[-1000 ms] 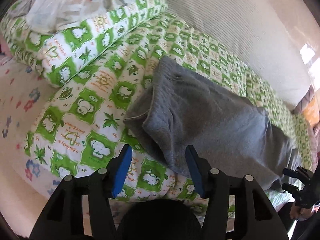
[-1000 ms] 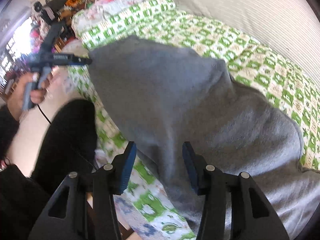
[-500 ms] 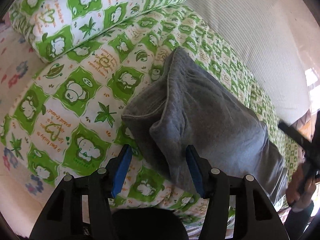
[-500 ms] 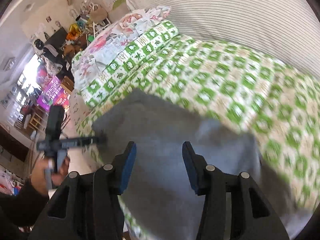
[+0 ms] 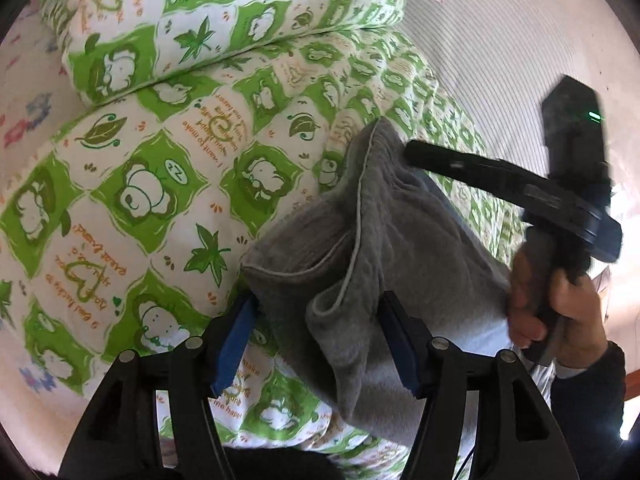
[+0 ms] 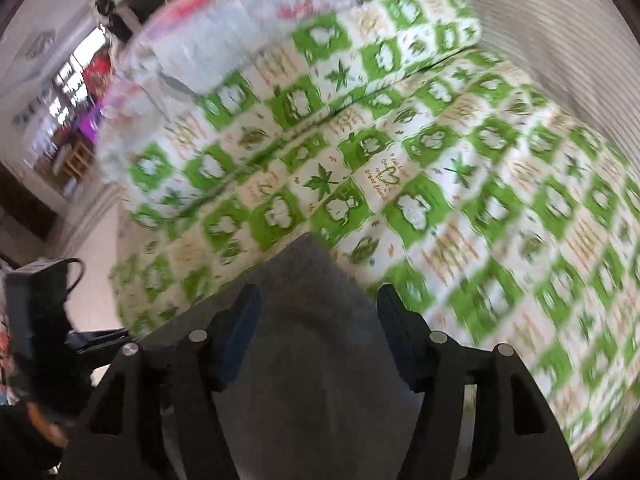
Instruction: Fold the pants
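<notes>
Grey sweatpants (image 5: 400,248) lie folded on a green-and-white patterned quilt (image 5: 152,200). Their ribbed waistband corner and a folded edge point toward my left gripper (image 5: 316,336). That gripper is open, its blue pads on either side of the near fold, apart from the cloth. My right gripper (image 6: 316,320) is open too, with the far corner of the pants (image 6: 308,340) between its fingers. In the left wrist view the right gripper's body (image 5: 520,196) hovers over the far end of the pants, held by a hand (image 5: 552,304).
A matching green pillow (image 5: 224,20) lies at the head of the bed, with a floral one (image 6: 240,12) behind it. A striped white sheet (image 5: 500,40) covers the far side. The bed edge and floor (image 6: 96,240) are at the left.
Both grippers have moved in over the pants. The left gripper closed in on the near waistband fold; the right swung over to the far corner. Both jaws stayed open.
</notes>
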